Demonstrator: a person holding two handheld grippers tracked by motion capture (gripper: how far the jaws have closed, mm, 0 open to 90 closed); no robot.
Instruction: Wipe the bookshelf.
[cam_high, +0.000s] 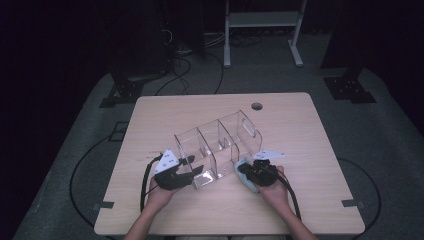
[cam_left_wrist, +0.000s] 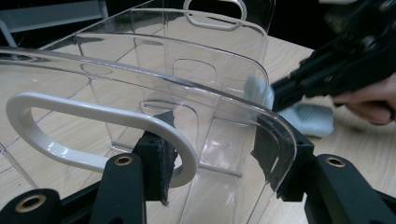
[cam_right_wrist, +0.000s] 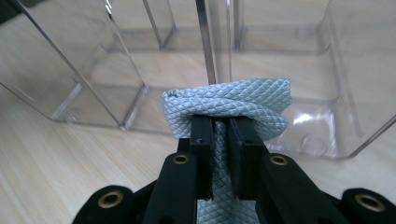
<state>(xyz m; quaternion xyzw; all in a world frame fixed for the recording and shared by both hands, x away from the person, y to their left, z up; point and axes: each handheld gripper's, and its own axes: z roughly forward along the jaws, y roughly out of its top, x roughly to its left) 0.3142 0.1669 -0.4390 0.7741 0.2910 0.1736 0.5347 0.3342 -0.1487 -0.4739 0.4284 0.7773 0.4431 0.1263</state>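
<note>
Organiser, clear plastic, three compartments, cut-out handle at each end: in the high view it sits slantwise at the middle of the wooden table, its near end between your two hands. Your left gripper meets its near-left corner; your right gripper comes against its near-right side with a pale blue cloth bunched at the tip.

Left gripper view: your jaws are clamped across the near end wall of the organiser, one pad inside and one outside, just beside the white-looking rim of the handle cut-out. You are steadying it. Farther off, your right gripper presses the cloth to the outer wall. The plastic reads clean and glossy here, with reflections and no clear smears that can be told.

Right gripper view: your jaws are nearly together, pinching the cloth, a quilted, diamond-textured microfibre folded into a thick wad. The wad lies against the organiser low on its outer wall.

Progress, as a judgement: wiping is under way on one outer side; the inner dividers, far end and other sides look still to be done.
</note>
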